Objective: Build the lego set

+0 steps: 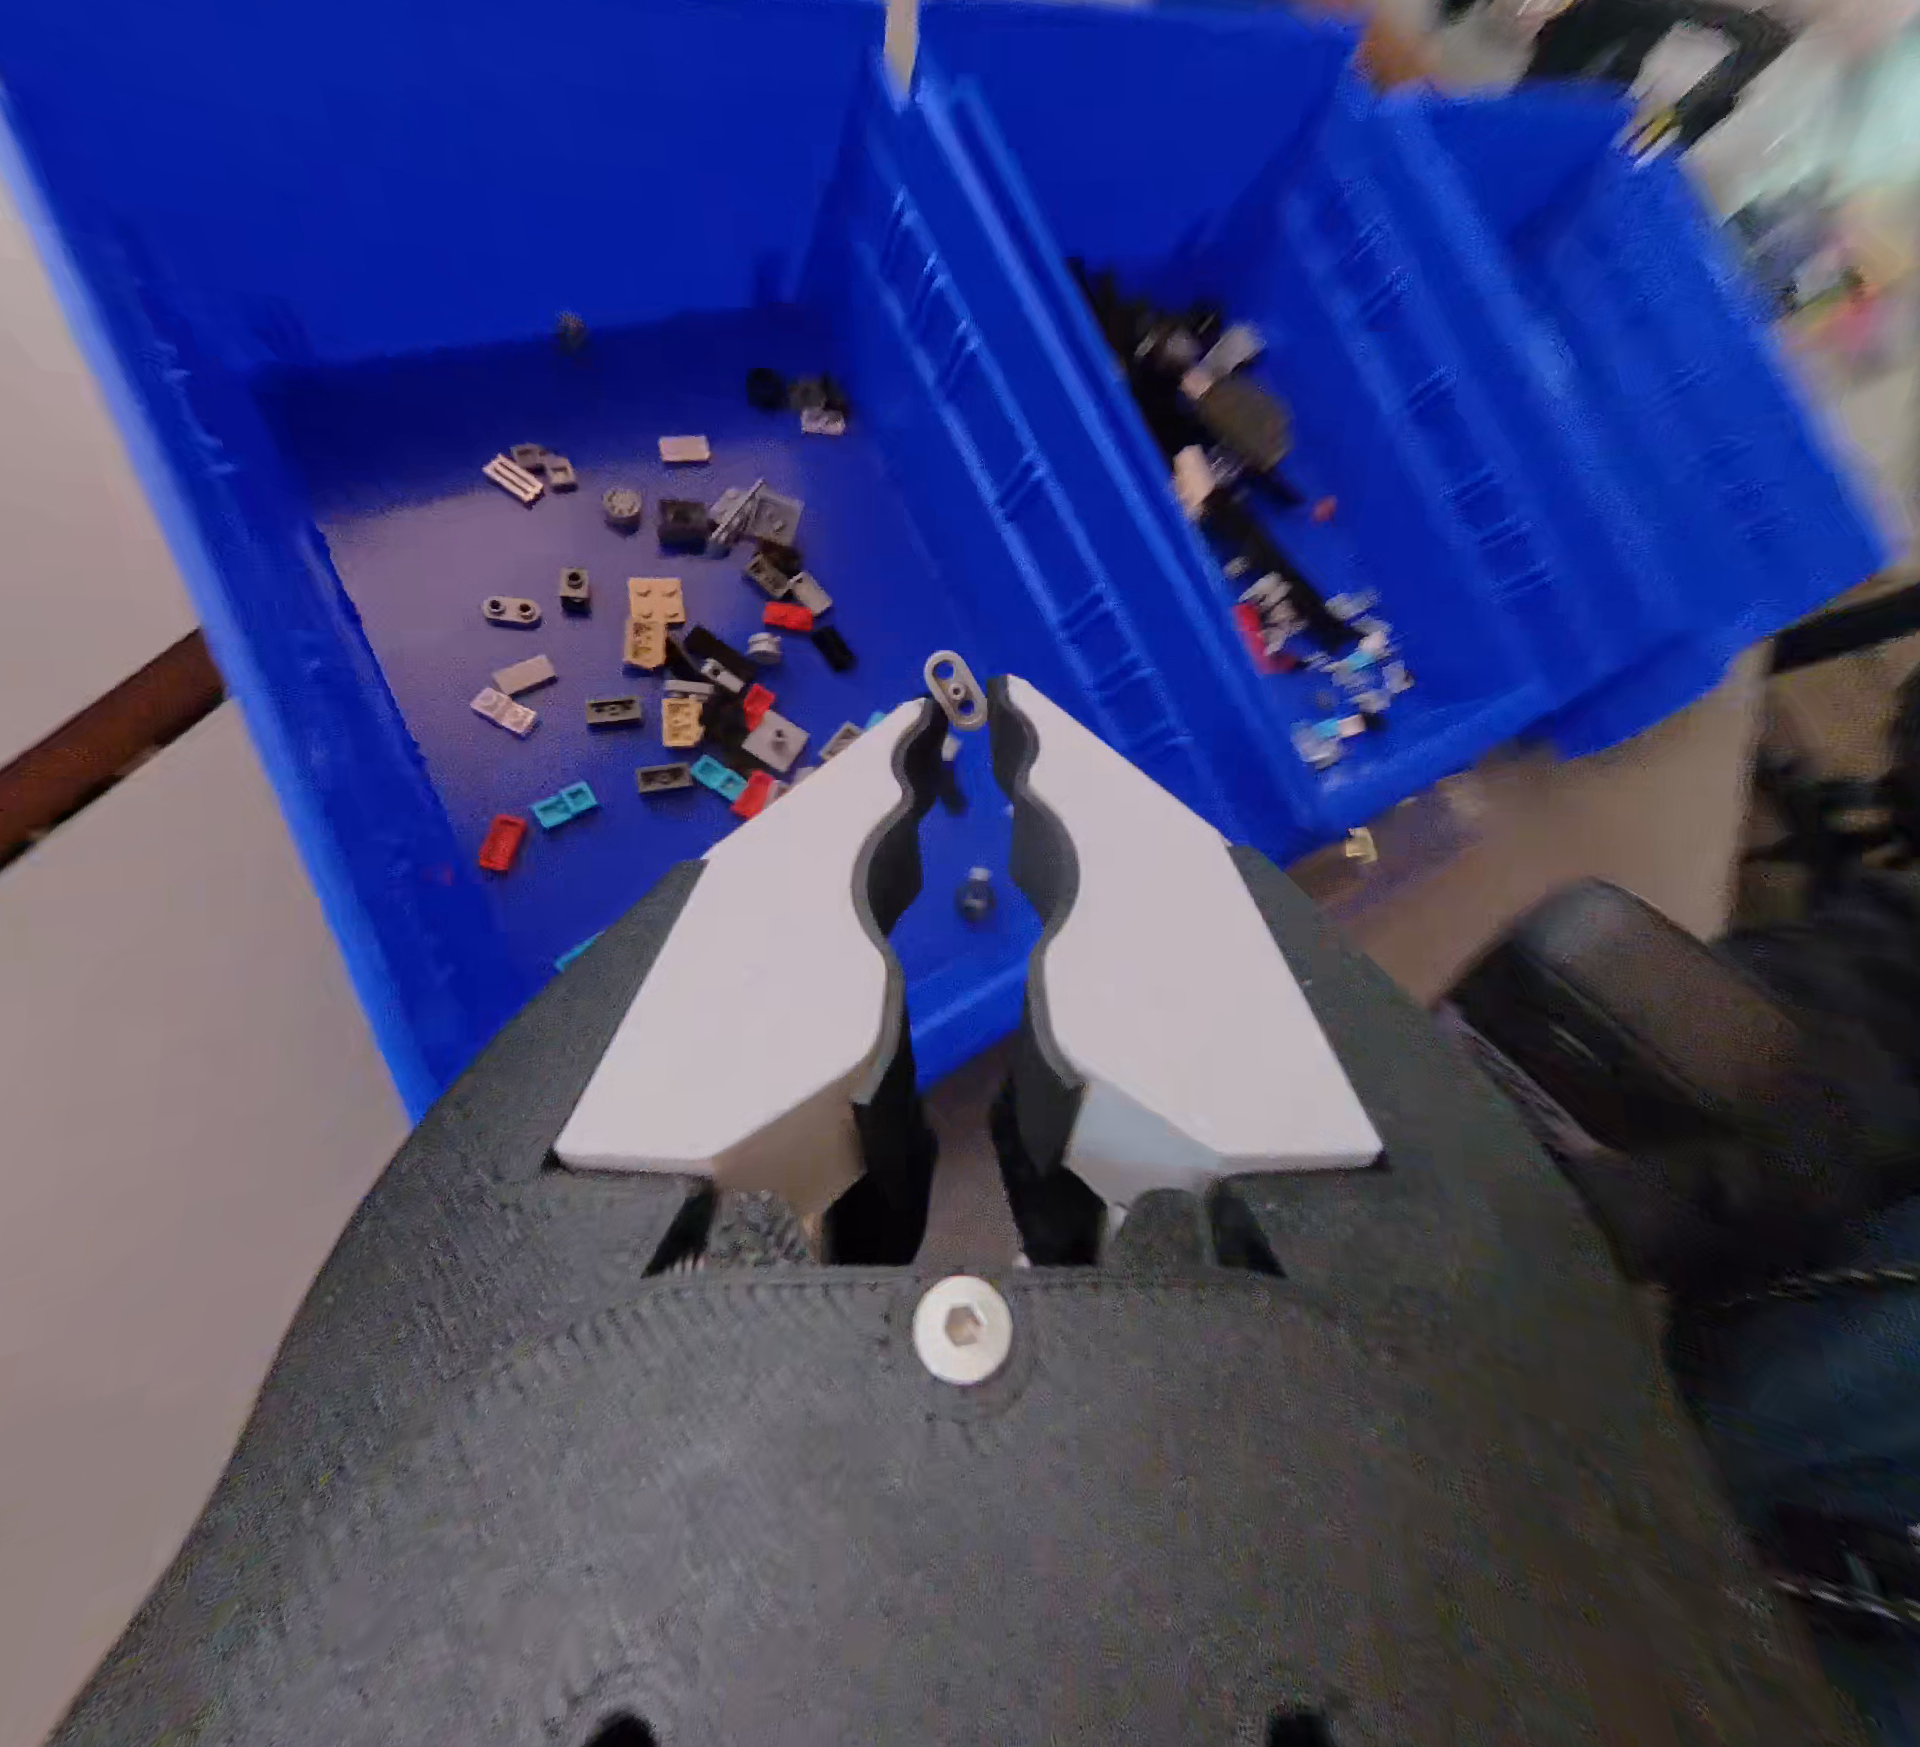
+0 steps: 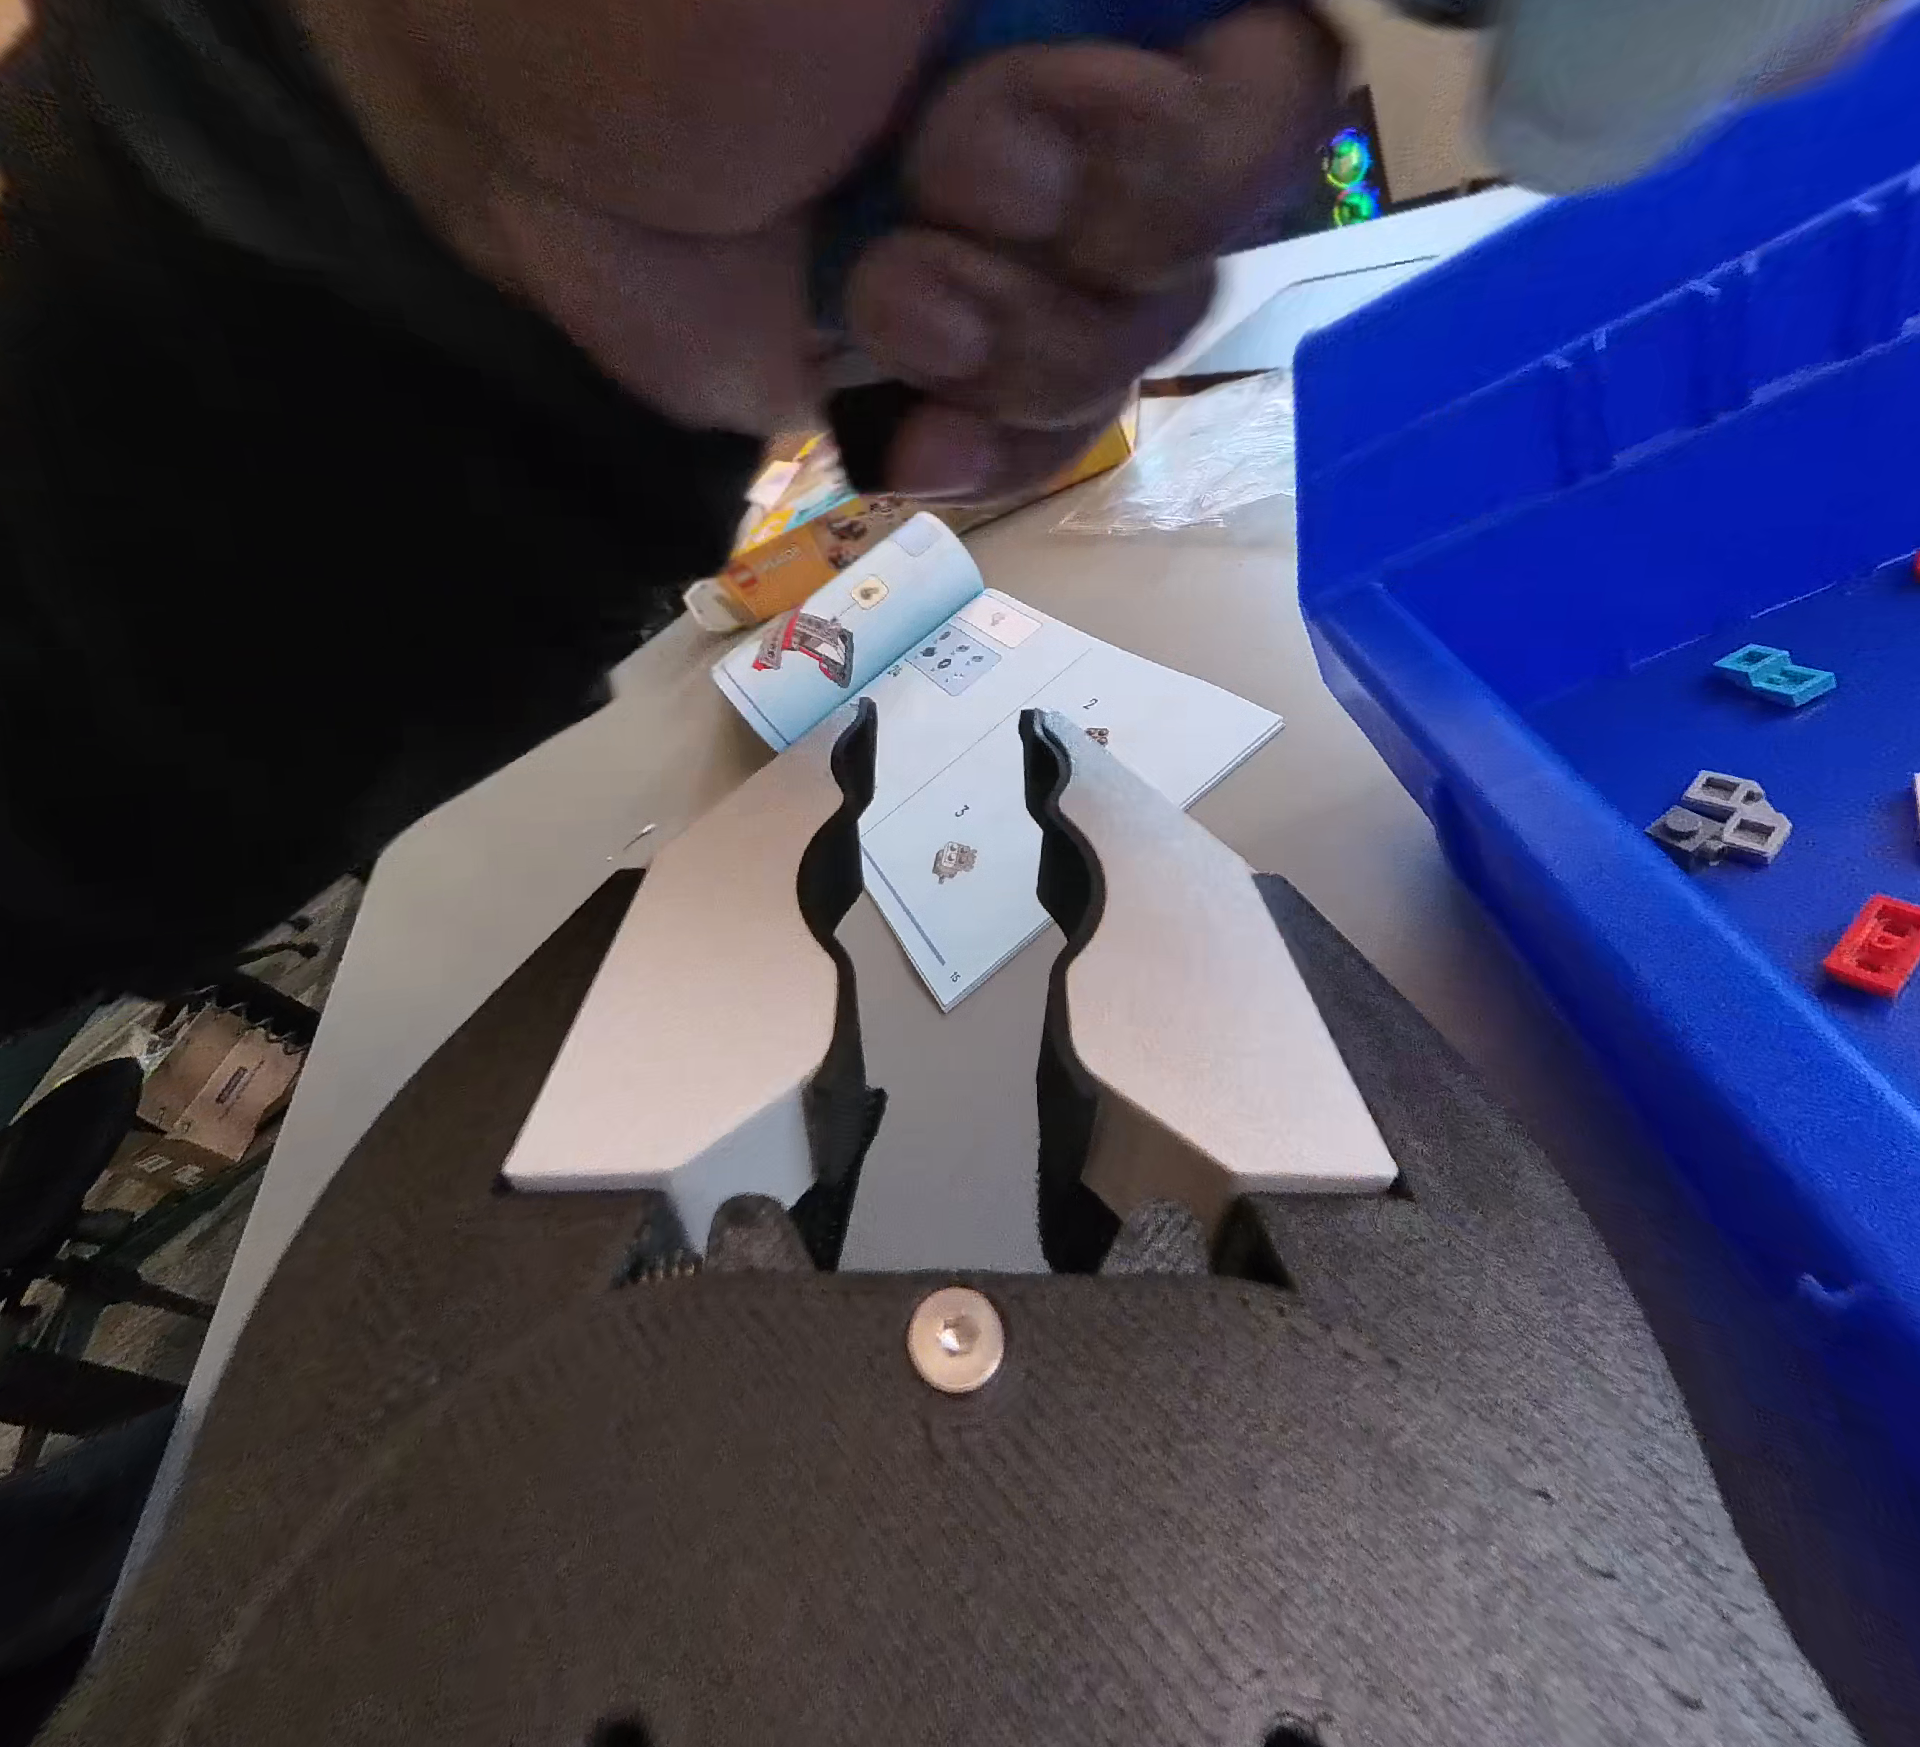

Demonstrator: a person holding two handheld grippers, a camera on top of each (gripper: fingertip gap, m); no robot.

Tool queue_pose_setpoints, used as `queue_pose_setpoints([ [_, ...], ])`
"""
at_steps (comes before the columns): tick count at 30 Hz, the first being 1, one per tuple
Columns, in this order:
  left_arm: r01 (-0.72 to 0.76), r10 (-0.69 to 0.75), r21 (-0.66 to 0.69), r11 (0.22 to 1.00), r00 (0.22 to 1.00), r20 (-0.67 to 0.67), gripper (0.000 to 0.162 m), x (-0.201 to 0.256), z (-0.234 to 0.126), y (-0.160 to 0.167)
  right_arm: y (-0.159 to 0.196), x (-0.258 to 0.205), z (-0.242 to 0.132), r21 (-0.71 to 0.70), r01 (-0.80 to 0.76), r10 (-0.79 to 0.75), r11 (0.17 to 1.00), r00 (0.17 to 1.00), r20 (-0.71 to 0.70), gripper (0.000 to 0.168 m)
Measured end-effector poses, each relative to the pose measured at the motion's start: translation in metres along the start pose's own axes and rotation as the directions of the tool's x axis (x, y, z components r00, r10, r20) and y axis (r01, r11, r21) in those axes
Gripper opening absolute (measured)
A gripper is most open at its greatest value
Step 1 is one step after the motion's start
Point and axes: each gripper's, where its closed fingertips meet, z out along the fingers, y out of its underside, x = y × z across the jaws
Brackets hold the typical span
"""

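Nearest, my left gripper point(image 1: 961, 705) pinches a grey oval two-hole piece point(image 1: 954, 688) above the blue bin point(image 1: 436, 170); my right gripper point(image 2: 945, 726) spreads empty, instruction booklet point(image 2: 1174, 710) at twelve o'clock.

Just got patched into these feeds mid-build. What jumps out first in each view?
In the left wrist view, the left gripper pinches a small grey two-hole piece at its fingertips, above a blue bin strewn with loose bricks. In the right wrist view, the right gripper is open and empty over an open instruction booklet on the table, with a person's blurred hand close above.
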Motion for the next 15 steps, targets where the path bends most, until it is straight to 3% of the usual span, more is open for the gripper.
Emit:
queue_pose_setpoints([
  [5,0.175,-0.098,0.279,0.944,0.959,-0.267,0.009,0.03,-0.077,0.0,-0.001,0.001,0.0,0.004,-0.005,0.005,1.0,1.0,0.0,0.028],
  [9,0.376,-0.094,0.421,0.825,0.826,-0.555,0.009,0.058,-0.133,0.004,-0.001,0.001,-0.001,0.006,-0.004,0.004,1.0,1.0,0.0,0.028],
  [11,0.436,-0.087,0.45,0.779,0.787,-0.611,0.009,0.061,-0.149,0.01,-0.001,0.0,-0.001,0.008,0.0,0.0,1.0,1.0,0.0,0.028],
  [15,0.439,-0.1,0.478,0.761,0.807,-0.582,0.008,0.06,-0.164,0.028,-0.001,0.0,-0.001,0.011,0.005,-0.005,1.0,1.0,0.0,0.028],
])
